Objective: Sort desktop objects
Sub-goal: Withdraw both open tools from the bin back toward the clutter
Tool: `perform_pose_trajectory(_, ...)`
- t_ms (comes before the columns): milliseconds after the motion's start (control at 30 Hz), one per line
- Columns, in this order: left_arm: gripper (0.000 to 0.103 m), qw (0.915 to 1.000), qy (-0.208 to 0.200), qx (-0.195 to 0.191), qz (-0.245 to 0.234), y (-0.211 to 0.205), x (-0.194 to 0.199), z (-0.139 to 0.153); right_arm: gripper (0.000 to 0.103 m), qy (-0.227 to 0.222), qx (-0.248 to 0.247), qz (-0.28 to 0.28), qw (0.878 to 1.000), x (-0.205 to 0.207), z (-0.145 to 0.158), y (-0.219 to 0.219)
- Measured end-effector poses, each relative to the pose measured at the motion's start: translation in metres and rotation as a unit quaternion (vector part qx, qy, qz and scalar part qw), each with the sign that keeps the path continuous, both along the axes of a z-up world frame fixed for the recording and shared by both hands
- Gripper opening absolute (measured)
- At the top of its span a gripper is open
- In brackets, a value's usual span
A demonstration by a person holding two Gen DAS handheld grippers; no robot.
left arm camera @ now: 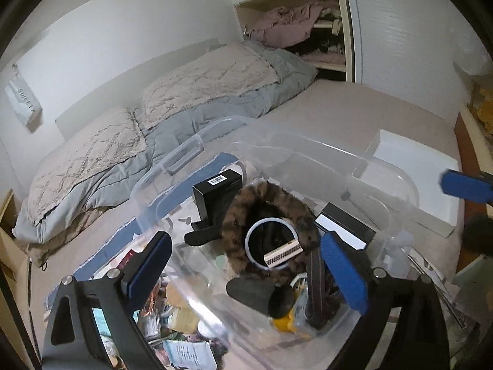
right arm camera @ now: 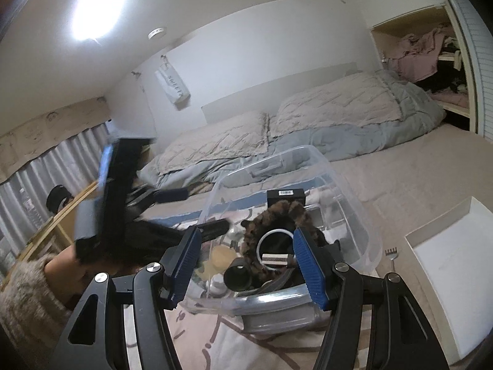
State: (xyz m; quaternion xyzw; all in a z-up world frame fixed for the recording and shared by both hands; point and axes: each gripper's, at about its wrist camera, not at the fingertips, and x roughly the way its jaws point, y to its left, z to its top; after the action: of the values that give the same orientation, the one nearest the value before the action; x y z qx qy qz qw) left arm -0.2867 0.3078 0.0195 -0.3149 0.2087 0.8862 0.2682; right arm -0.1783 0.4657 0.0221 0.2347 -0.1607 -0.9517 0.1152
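A clear plastic bin (left arm camera: pixel 191 148) (right arm camera: pixel 348 197) stands on the bed. It holds a black barcoded box (left arm camera: pixel 215 191) (right arm camera: pixel 285 196), a brown furry piece (left arm camera: pixel 243 212) (right arm camera: pixel 277 211), a white ring (left arm camera: pixel 251 231) (right arm camera: pixel 275 232) and a small striped box (left arm camera: pixel 282 254) (right arm camera: pixel 275 259). My left gripper (left arm camera: pixel 249 268) hovers over the bin, its jaws wide with nothing between them; in the right wrist view it shows blurred at the left (right arm camera: pixel 117 185). My right gripper (right arm camera: pixel 246 265) stands open just above the bin's near rim, gripping nothing. One of its blue fingers (left arm camera: pixel 465 185) shows at the right edge.
A white shallow tray (left arm camera: pixel 409 178) (right arm camera: pixel 446 262) lies on the bed right of the bin, a small metal rake (right arm camera: pixel 392 256) beside it. Papers and packets (left arm camera: pixel 185 333) crowd the bin's near-left part. Pillows and a grey duvet (left arm camera: pixel 200 92) lie behind. A knit-sleeved arm (right arm camera: pixel 27 293) is at the left.
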Motion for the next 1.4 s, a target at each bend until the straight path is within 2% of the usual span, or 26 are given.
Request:
perform_pose_trajectory(33, 0.103, 1.0, 0.004, 0.006, -0.001, -0.006, 0.006, 0.003, 0.082, 0.003, -0.001, -0.008, 1.0, 0.0, -0.001, -0.001)
perform_pose_trajectory(100, 0.103, 0.9998, 0.012, 0.013, -0.001, -0.013, 0.014, 0.007, 0.094, 0.008, -0.001, -0.023, 1.0, 0.002, 0.0, -0.003)
perform_pose_trajectory(233, 0.103, 0.9992, 0.016, 0.037, 0.001, -0.033, 0.032, 0.015, 0.095, 0.014, 0.016, -0.052, 0.998, 0.008, 0.003, -0.008)
perform_pose_trajectory(300, 0.103, 0.9987, 0.011, 0.049, 0.002, -0.041, 0.038, 0.017, 0.103, 0.016, 0.028, -0.064, 0.997, 0.012, 0.004, -0.012)
perform_pose_trajectory(533, 0.103, 0.9967, 0.018, 0.079, 0.003, -0.065, 0.064, 0.024, 0.103, 0.017, 0.068, -0.094, 0.993, 0.028, 0.003, -0.025)
perform_pose_trajectory(967, 0.103, 0.993, 0.031, 0.113, -0.008, -0.095, 0.1, 0.035, 0.103, 0.011, 0.095, -0.111, 0.989, 0.048, 0.001, -0.042)
perform_pose_trajectory(1400, 0.103, 0.9864, 0.074, 0.144, 0.03, -0.156, 0.125, 0.035, 0.103, 0.045, 0.066, -0.086, 0.993, 0.06, 0.003, -0.065)
